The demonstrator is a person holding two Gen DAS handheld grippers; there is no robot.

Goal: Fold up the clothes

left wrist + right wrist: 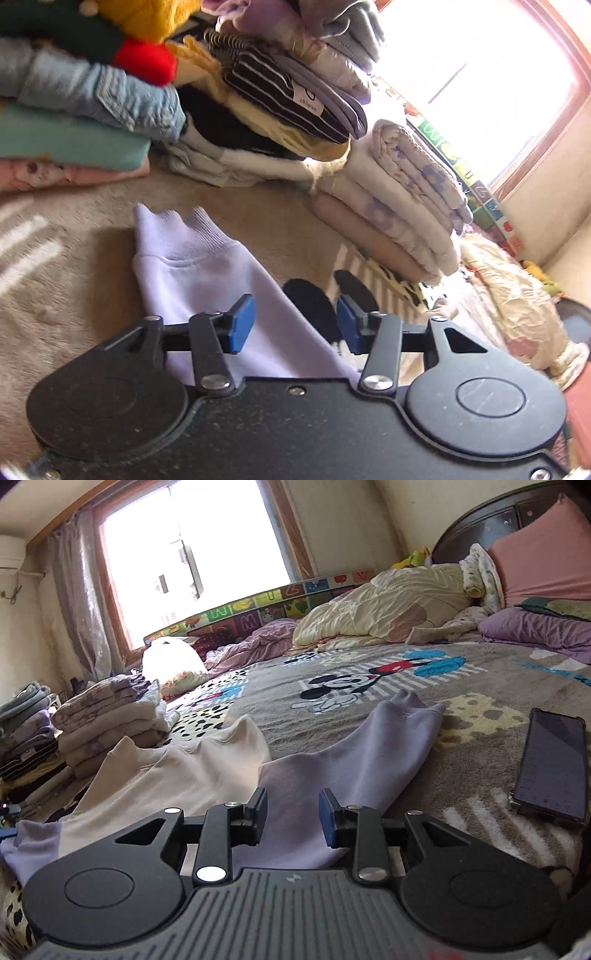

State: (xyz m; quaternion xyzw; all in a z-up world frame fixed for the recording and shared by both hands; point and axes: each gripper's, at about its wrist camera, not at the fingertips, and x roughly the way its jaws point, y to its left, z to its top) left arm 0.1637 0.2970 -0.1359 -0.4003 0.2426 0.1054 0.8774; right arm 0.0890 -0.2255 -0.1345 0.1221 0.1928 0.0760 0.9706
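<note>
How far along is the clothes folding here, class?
Done: folded stacks sit on the bed. In hand: nothing gripped; the left tool and right tool are open over the lavender sweatshirt's sleeves. Left: the sweatshirt lies spread out with both sleeves extended, so its folding looks barely begun.

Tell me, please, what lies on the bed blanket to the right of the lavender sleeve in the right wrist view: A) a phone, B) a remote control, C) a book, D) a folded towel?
A: a dark-screened phone in a clear case lies flat on the blanket, right of the lavender sleeve.
</note>
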